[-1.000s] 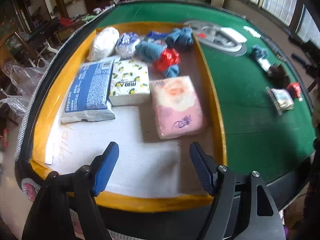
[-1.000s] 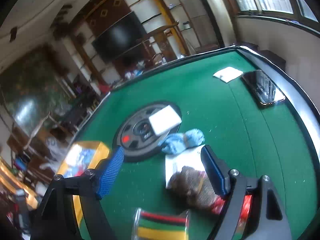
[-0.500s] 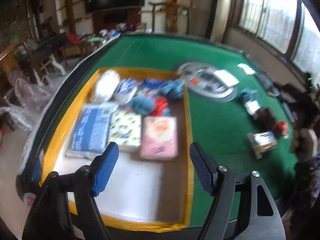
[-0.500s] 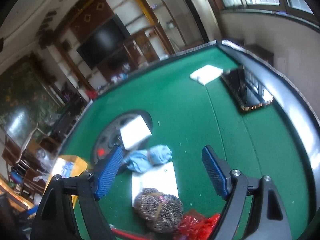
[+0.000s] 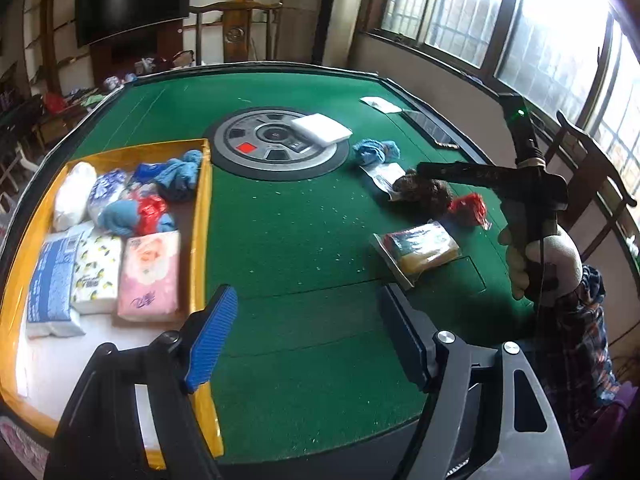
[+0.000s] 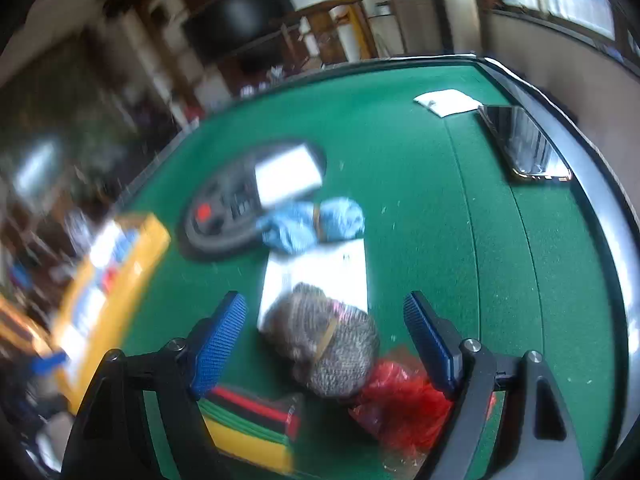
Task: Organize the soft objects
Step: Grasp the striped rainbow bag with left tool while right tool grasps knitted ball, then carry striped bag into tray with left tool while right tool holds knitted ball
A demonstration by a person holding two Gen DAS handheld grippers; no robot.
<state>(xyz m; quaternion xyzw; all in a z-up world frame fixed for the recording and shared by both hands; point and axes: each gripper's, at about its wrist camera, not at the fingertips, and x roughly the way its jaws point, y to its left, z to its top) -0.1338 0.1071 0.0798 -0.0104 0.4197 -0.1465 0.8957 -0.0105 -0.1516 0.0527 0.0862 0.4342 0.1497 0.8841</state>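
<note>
My right hand-held gripper (image 6: 324, 344) hangs jaws apart and empty over the grey knitted bundle (image 6: 332, 344) on the green desk (image 6: 420, 200), the bundle at twelve o'clock between the pads. My left hand-held gripper (image 5: 308, 340), also apart and empty, is farther off, beside the yellow tray (image 5: 202, 208).

Left claw (image 5: 308, 336) gapes over green table (image 5: 288, 220) — yellow tray (image 5: 202, 216) beside.

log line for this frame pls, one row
left gripper: open, empty, over table edge | right gripper: open, above grey knit bundle, not gripping | yellow tray: part filled
</note>
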